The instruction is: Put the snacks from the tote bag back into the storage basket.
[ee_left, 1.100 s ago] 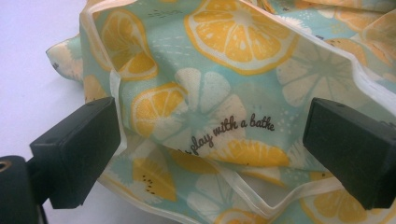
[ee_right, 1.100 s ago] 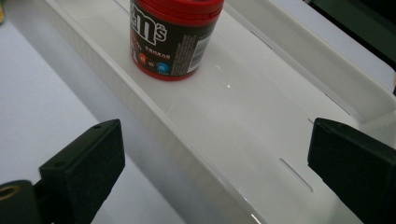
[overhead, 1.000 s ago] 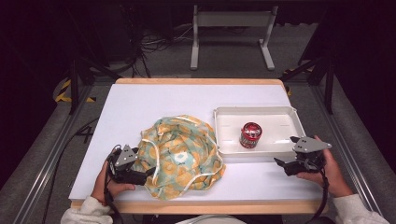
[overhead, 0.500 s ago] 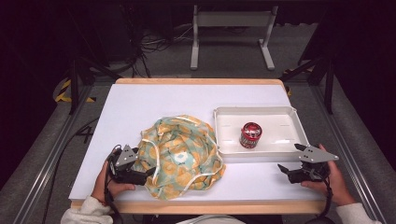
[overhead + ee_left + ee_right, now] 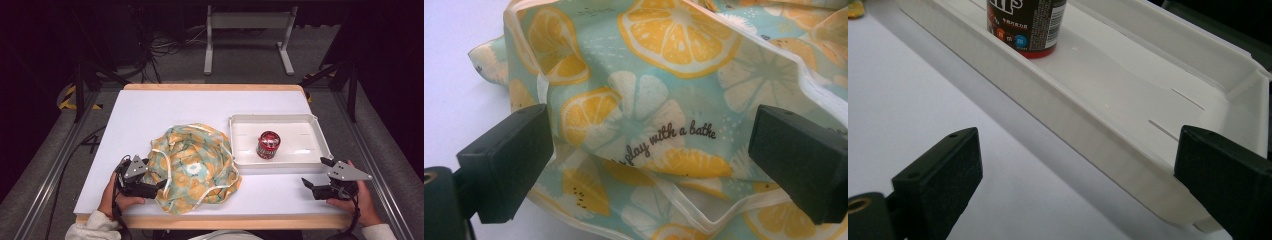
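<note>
The left gripper [image 5: 159,183] rests at the near-left of the white table [image 5: 165,107], jaws spread wide, holding nothing. In the left gripper view its two black pads flank a fold of the lemon-print cloth bag [image 5: 659,115] without pressing it. The bag lies crumpled directly ahead of and to the right of this gripper, touching its tips, so the left hand [image 5: 116,192] is the nearer one for any grasp on the fabric. Writing on the fabric reads "play with a bathe" (a few characters before "play" are lost in a crease).

Right of the bag, just beside it, sits the white plastic tray [image 5: 300,122], its long axis running left to right. A small red-and-dark can [image 5: 268,144] stands upright in it, left of centre; its label is cropped in the right gripper view and cannot be read reliably.

The right gripper [image 5: 316,177] rests near the tray's near-right corner, jaws wide apart and empty, pointing left.
</note>
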Demonstrator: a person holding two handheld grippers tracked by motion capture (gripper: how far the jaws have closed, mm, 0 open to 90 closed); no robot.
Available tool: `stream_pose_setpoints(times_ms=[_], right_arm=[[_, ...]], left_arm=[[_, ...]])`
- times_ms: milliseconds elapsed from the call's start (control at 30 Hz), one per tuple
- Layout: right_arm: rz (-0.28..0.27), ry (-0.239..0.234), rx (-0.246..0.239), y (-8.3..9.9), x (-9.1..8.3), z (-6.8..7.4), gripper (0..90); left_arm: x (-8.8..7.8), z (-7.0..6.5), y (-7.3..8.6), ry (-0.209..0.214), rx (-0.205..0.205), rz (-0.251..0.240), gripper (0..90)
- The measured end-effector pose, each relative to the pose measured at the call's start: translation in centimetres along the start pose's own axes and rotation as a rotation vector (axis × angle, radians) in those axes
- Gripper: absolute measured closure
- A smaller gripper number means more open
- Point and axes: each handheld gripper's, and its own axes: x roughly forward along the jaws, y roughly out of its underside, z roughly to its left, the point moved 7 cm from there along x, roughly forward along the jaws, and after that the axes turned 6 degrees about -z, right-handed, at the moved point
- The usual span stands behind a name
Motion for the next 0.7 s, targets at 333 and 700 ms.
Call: stream_pose_setpoints(times_ms=[333, 700], right_arm=[[-0.027, 0.017, 0.017, -0.10, -0.35, -0.38, 5.8], [-0.032, 0.010, 0.009, -0.38, -0.43, -0.31, 5.8]], left_arm=[[0.14, -0.09, 0.03, 0.005, 0.003, 0.010, 4.8], [0.23, -0.17, 0.04, 0.008, -0.001, 0.012, 4.8]])
